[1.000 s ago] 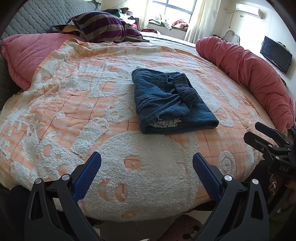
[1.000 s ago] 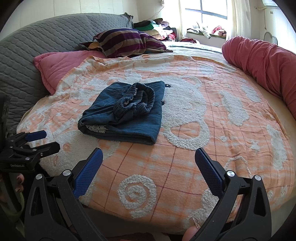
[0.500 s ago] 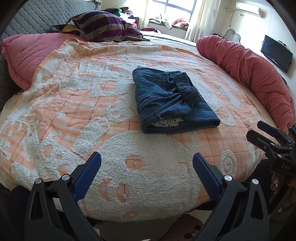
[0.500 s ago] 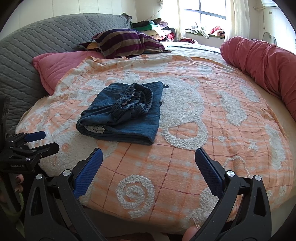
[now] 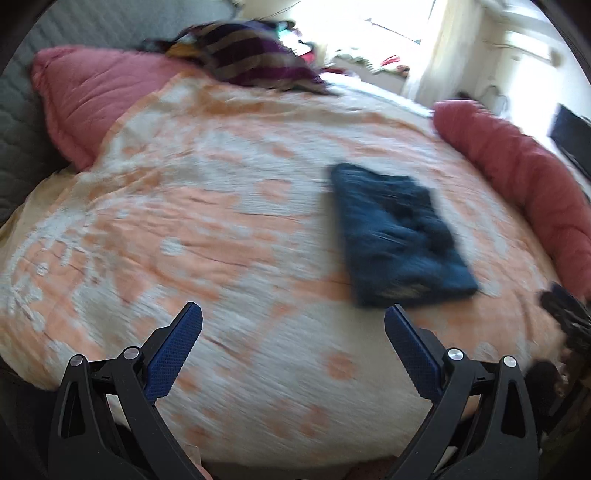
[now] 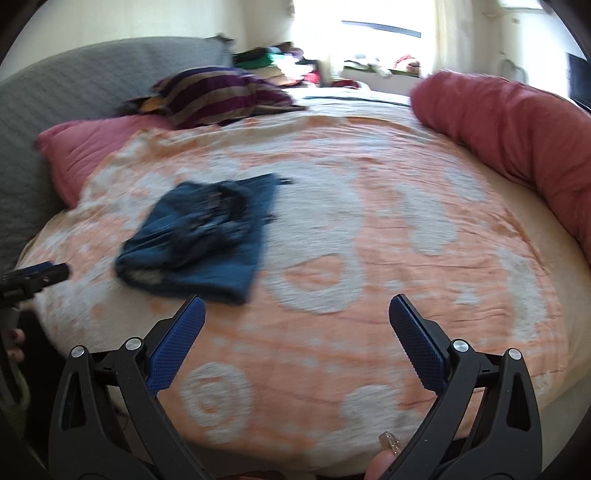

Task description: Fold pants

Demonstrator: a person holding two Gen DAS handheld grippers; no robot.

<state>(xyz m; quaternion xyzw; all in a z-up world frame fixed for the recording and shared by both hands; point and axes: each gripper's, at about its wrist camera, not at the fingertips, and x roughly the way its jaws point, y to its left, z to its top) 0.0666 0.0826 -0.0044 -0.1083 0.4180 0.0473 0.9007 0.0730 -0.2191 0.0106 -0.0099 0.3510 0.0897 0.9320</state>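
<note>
motion-blurred, blown-out window glare

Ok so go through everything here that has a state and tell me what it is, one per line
Pants: folded into a compact stack, lying on the bedspread, not held.
Left gripper: open, empty, short of the pants.
Right gripper: open, empty.
Striped cushion: rumpled, by the headboard.
</note>
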